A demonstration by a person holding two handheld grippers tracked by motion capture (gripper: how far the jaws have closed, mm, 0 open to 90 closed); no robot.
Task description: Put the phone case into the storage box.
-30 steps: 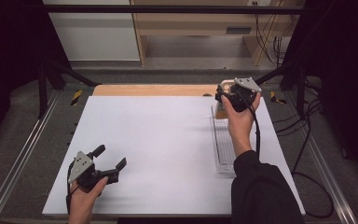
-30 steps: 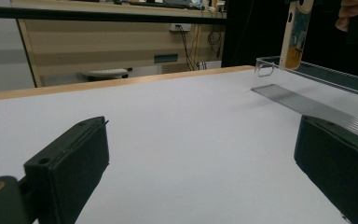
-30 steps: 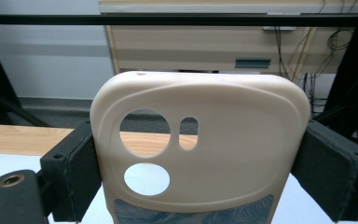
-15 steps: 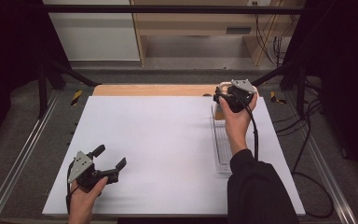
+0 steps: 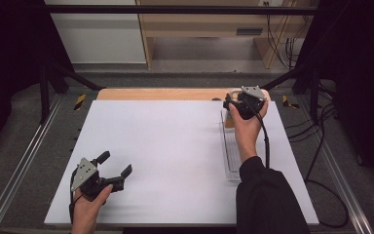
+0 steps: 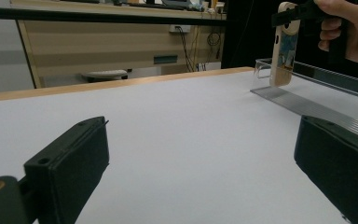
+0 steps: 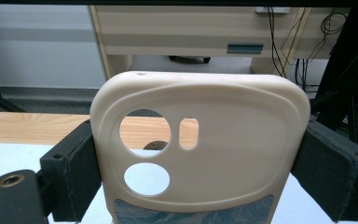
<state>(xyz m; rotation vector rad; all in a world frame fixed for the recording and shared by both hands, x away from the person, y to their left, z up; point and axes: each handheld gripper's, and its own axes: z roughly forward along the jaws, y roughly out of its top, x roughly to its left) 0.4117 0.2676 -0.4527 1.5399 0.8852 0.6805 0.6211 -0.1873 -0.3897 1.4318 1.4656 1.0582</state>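
Where white table (image 5: 175,146) ends, wood shelving (image 5: 199,24) (cables beside), phone case (image 7: 200,149) gripped

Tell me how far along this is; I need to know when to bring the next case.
Done: the right gripper has the cream phone case clamped by its edges. In hand: the case hangs upright over the far end of the clear rack. Left: seating it there and letting go. The left gripper rests open.

Cream phone case (image 7: 200,154), upright, over clear tray's (image 5: 231,161) far end.
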